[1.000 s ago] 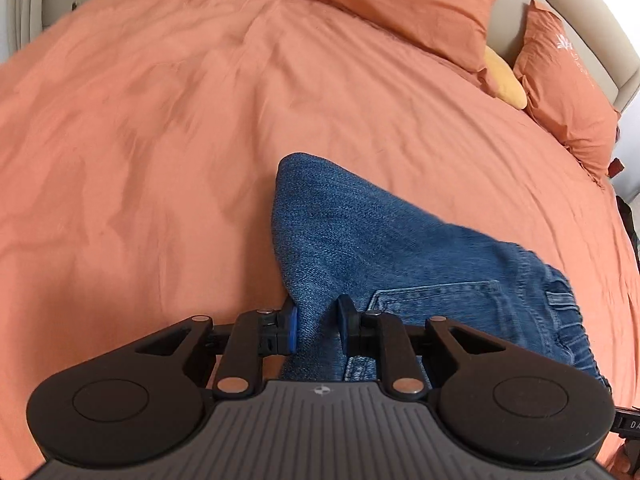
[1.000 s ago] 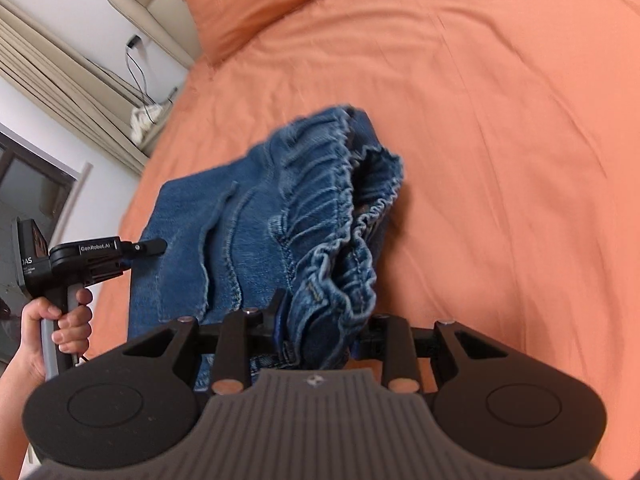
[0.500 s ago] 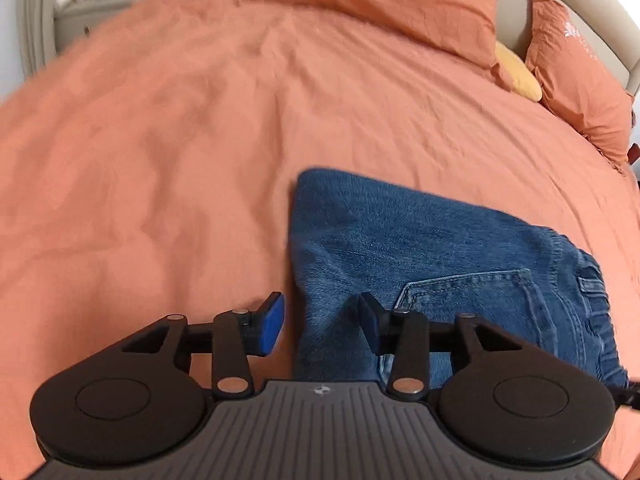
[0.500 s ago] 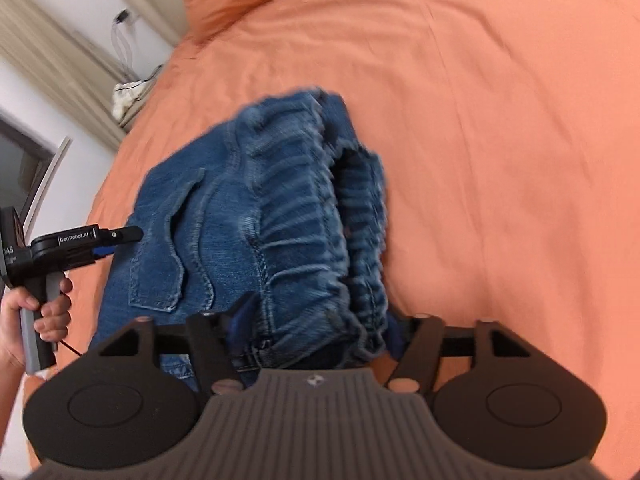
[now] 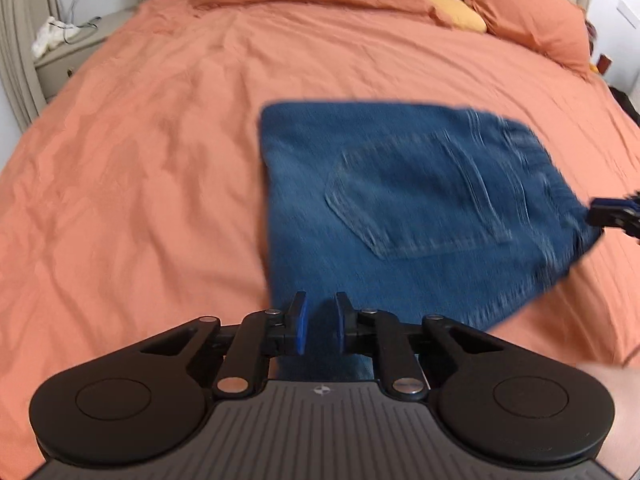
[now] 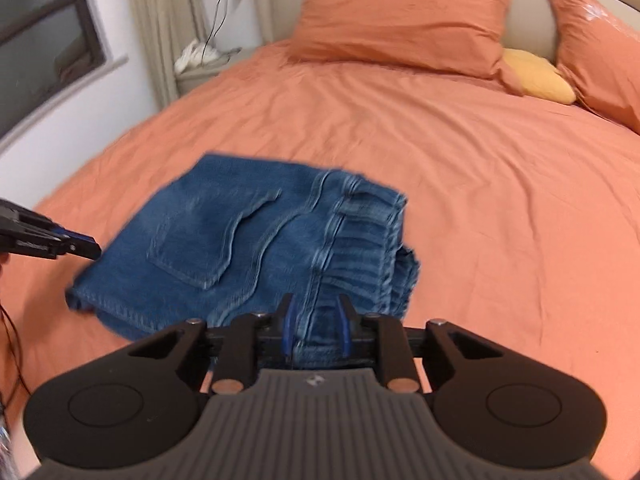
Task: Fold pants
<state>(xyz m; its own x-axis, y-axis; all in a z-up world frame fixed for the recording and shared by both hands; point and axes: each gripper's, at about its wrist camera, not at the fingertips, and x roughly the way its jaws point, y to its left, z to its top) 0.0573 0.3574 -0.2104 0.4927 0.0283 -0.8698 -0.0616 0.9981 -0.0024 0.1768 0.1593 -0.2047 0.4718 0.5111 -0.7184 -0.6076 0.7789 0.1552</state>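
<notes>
We see the jeans (image 6: 248, 256) lying on the orange bedspread (image 6: 500, 208), near the foot end, already a compact rectangular bundle, back pocket up, elastic waistband stacked at the right edge. Looks like several folds are done; layers show at the waistband side. Left gripper (image 5: 319, 326) sits at the near left corner of the bundle, blue pads a little apart with denim between them; can't tell if they pinch it or have just let go. Right gripper (image 6: 316, 326) is at the near waistband end, fingers apart with a gap either side of the cloth, so we judge no firm grip. Both views are motion-blurred. We'd say the task is close to finished: maybe a last tidy or squaring of edges, the near left hem looks a bit uneven. Pillows (image 6: 400, 16) and yellow cushion (image 6: 536, 76) sit well apart at the headboard, nightstand (image 5: 68, 56) off to the left
</notes>
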